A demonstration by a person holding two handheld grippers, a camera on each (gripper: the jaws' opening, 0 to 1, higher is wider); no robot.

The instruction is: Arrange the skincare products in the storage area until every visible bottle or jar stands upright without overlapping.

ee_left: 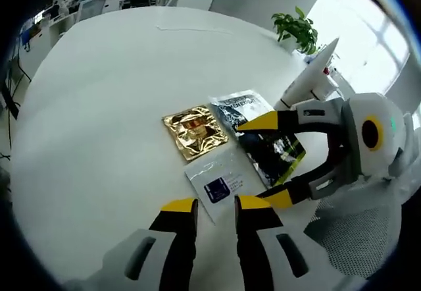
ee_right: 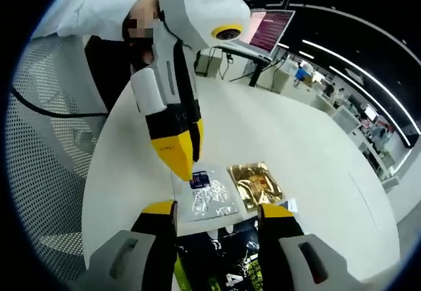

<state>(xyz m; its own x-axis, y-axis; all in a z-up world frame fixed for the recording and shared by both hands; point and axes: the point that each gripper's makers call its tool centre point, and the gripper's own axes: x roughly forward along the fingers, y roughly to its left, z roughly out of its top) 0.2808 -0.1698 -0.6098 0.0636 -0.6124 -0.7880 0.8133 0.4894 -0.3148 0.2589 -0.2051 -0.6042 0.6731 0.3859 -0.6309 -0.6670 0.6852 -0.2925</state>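
Skincare sachets lie flat on your white round bench (ee_left: 99, 106): a gold foil sachet (ee_left: 195, 131), a clear sachet with a dark blue label (ee_left: 220, 182) just beside it, and a black printed pouch (ee_left: 263, 136) on the gold one's other side. All three sit close together, edges touching or nearly so.

Your left tongs (ee_left: 216, 205) hover near the clear sachet with jaws slightly apart, holding nothing. Your right tongs (ee_left: 273, 159) reach in from the right of the left gripper view, jaws wide apart, straddling the black pouch; you cannot tell from either view whether the tips touch it.

In the right gripper view the black pouch (ee_right: 220, 258) is cut off by the lower edge and partly hidden between the jaws, its print unreadable. A potted plant (ee_left: 297, 29) stands beyond the bench's far edge, a mesh chair (ee_right: 46, 172) beside the bench, and a laptop (ee_right: 270, 31) sits on a stand behind it.
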